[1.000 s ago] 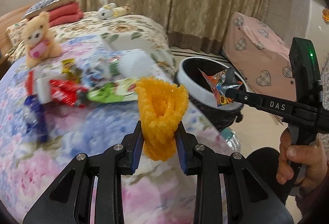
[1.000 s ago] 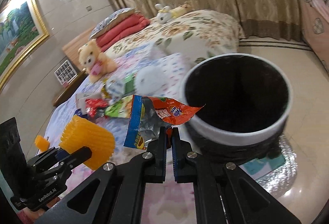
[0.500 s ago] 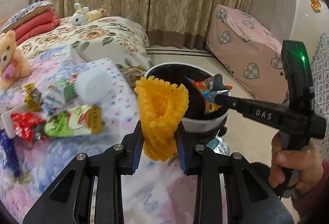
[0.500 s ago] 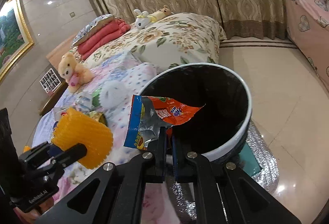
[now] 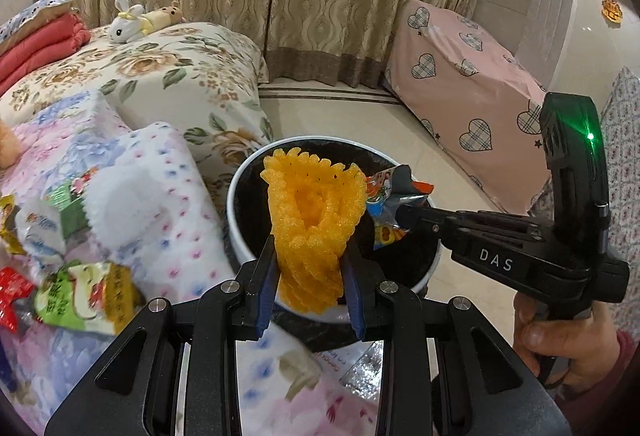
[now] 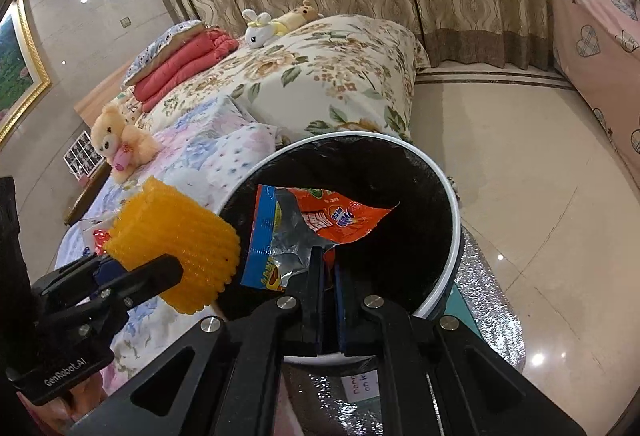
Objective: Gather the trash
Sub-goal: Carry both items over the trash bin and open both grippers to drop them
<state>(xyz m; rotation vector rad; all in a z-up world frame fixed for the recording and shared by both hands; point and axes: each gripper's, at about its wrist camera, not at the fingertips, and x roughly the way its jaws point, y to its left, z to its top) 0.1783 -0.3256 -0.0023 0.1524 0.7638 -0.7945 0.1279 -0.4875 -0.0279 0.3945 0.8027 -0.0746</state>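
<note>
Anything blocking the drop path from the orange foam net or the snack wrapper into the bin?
Nothing visible. The left gripper holds the orange foam net at the near rim of the bin; the right gripper holds the snack wrapper over the open, dark-lined mouth. No lid in view.

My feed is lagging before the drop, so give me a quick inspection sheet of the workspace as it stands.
Surface: bed with floral quilt, glossy tile floor beside it.
Job's things: round white-rimmed bin with black liner; orange foam fruit net; torn orange-and-blue snack wrapper, both over the bin.
Clutter: green, red and white wrappers on the quilt.
Grippers: left gripper clamps the net; right gripper pinches the wrapper.
Cables: nothing seen.
Surroundings: beige curtains, plush toys, pink heart-print cover.
</note>
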